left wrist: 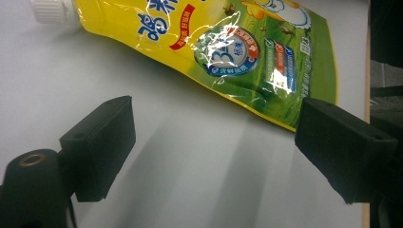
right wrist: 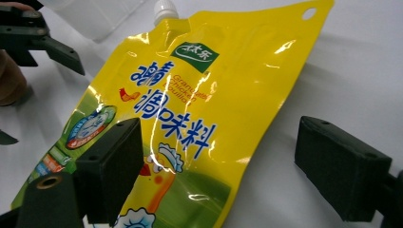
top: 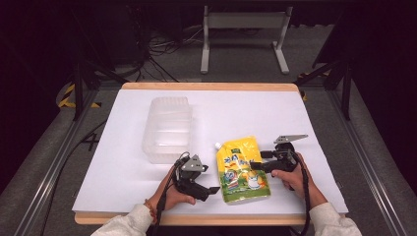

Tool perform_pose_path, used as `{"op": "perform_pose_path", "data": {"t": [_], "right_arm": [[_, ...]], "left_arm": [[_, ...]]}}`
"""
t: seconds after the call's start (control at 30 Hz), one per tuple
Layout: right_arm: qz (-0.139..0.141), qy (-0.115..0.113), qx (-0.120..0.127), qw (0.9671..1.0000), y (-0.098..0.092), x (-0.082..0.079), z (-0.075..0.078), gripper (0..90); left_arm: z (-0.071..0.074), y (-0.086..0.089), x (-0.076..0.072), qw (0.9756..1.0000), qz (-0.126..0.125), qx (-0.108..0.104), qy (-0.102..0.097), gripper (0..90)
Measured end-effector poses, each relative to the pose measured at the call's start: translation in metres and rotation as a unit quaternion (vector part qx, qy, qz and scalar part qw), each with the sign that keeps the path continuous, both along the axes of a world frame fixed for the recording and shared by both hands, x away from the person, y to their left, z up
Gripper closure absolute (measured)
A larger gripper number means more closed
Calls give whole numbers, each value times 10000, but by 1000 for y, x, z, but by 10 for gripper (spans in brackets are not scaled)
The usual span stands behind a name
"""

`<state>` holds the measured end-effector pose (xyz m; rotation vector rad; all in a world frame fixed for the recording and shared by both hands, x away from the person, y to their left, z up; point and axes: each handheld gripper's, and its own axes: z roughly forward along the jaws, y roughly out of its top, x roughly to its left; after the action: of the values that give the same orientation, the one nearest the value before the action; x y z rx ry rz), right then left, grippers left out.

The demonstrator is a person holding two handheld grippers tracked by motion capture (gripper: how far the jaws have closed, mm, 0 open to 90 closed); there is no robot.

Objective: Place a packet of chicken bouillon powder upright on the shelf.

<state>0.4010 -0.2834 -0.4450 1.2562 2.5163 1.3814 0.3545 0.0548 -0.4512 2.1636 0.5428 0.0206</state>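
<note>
A yellow and green spouted pouch (top: 242,169) lies flat on the white table (top: 123,167), its white cap (top: 217,145) pointing away from me. My left gripper (top: 212,190) sits just left of the pouch's near end, jaws open and empty, aimed at the pouch (left wrist: 228,52). My right gripper (top: 255,165) reaches the pouch's right edge from the right, jaws open. In the right gripper view one jaw hovers over the pouch (right wrist: 190,118) and the other stands over bare table beside it; the pads do not press on it.
A clear plastic tub (top: 167,129) stands on the table behind my left gripper. The wooden table edge (top: 196,219) runs close to my hands. White table surface extends to the right and far side. Metal frame legs stand on the floor beyond.
</note>
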Motion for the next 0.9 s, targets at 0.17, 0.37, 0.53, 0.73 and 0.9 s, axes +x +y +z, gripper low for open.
{"op": "perform_pose_path", "data": {"t": [0.17, 0.37, 0.53, 0.73, 0.9], "right_arm": [[311, 130, 99, 9994, 11, -4, 0, 187], [379, 111, 76, 9992, 17, -7, -1, 243], [412, 96, 172, 9990, 16, -8, -2, 390], [451, -142, 73, 9989, 15, -14, 3, 665], [431, -342, -29, 9985, 11, -18, 8, 803]], "left_arm": [[-2, -10, 8, 9998, 30, -42, 184, 140], [-3, -19, 16, 9992, 66, -77, 379, 140], [-4, -25, 19, 9986, 49, -91, 512, 153], [-1, -29, 19, 9986, -3, -124, 508, 220], [3, -27, 22, 9991, 49, -138, 403, 390]]}}
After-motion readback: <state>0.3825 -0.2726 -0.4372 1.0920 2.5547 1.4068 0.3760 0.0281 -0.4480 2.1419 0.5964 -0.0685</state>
